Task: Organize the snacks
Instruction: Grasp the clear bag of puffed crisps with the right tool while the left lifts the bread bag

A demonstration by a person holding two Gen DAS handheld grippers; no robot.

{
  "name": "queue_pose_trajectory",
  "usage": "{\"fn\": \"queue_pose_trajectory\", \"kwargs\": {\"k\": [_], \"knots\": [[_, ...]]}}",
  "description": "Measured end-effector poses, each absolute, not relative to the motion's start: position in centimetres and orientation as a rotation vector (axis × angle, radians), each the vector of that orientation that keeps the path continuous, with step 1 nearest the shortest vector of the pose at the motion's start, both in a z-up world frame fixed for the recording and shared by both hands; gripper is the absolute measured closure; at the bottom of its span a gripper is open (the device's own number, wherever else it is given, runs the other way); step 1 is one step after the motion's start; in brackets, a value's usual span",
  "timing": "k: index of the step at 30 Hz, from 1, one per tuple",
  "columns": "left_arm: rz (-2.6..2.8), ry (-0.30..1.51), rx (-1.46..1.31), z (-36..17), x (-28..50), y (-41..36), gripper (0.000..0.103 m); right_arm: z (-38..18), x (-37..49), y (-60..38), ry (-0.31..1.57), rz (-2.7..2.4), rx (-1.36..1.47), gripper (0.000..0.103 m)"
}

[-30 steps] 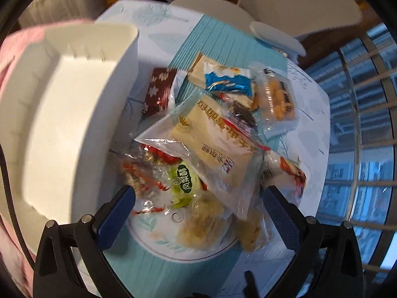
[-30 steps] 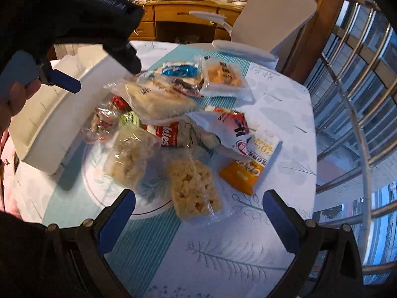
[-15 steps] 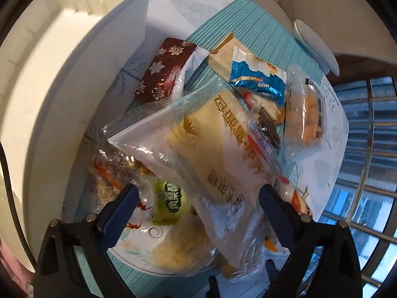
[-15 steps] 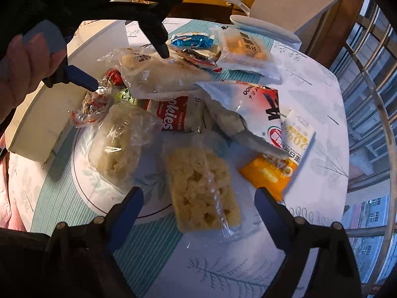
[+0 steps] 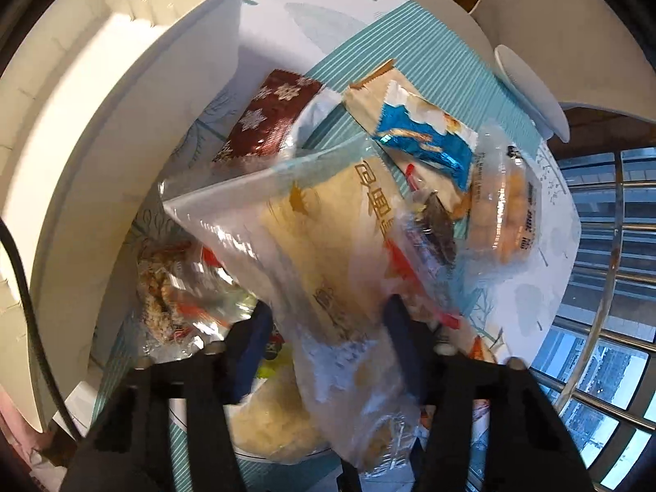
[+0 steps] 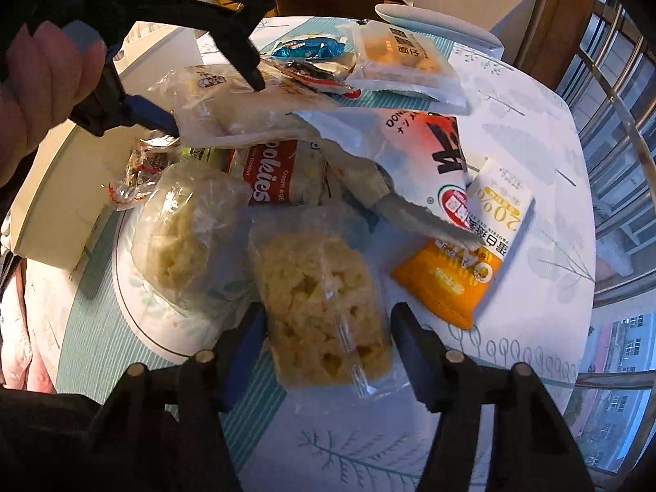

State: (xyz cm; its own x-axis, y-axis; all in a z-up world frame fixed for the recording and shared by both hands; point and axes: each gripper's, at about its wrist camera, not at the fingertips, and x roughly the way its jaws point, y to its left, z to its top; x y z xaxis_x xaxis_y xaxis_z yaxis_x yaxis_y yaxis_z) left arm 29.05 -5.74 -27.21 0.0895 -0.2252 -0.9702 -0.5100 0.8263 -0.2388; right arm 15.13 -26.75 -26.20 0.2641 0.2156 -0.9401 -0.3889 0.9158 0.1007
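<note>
A pile of snack packets lies on a round table. My left gripper [image 5: 324, 324] has closed on a big clear bag of pale pastry [image 5: 320, 246], which also shows in the right wrist view [image 6: 254, 106]. My right gripper [image 6: 328, 328] has closed around a clear pack of yellow puffed rice cake [image 6: 324, 303] at the near edge of the pile. A white bin [image 5: 82, 131] stands left of the pile.
Around the pile lie a dark red snowflake packet [image 5: 270, 119], a blue packet [image 5: 426, 143], an orange biscuit pack [image 6: 402, 61], an orange and white sachet [image 6: 471, 254], a second rice cake [image 6: 188, 242] and a white plate [image 6: 135, 307]. A window railing [image 6: 615, 131] runs along the right.
Both grippers moved down and forward into the pile. The left jaws closed on the pastry bag; the right jaws closed around the rice cake pack.
</note>
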Motion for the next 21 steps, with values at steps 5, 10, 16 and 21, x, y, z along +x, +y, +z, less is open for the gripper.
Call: {"fn": "queue_pose_trajectory", "kwargs": {"k": [5, 10, 16, 21], "knots": [[0.238, 1.492, -0.614, -26.9, 29.5, -6.4, 0.074, -26.2, 15.4, -27.2, 1.25, 0.429, -0.144, 0.045], [0.241, 1.484, -0.641, -26.3, 29.1, -6.4, 0.079, -26.2, 15.5, -27.6, 1.273, 0.434, -0.106, 0.045], [0.223, 1.472, -0.62, -24.4, 28.4, -5.6, 0.083, -26.3, 15.8, -28.0, 1.295, 0.418, -0.059, 0.045], [0.2, 1.442, -0.597, -21.9, 27.6, -4.9, 0.086, -26.1, 15.2, -28.2, 1.314, 0.41, -0.019, 0.045]]}}
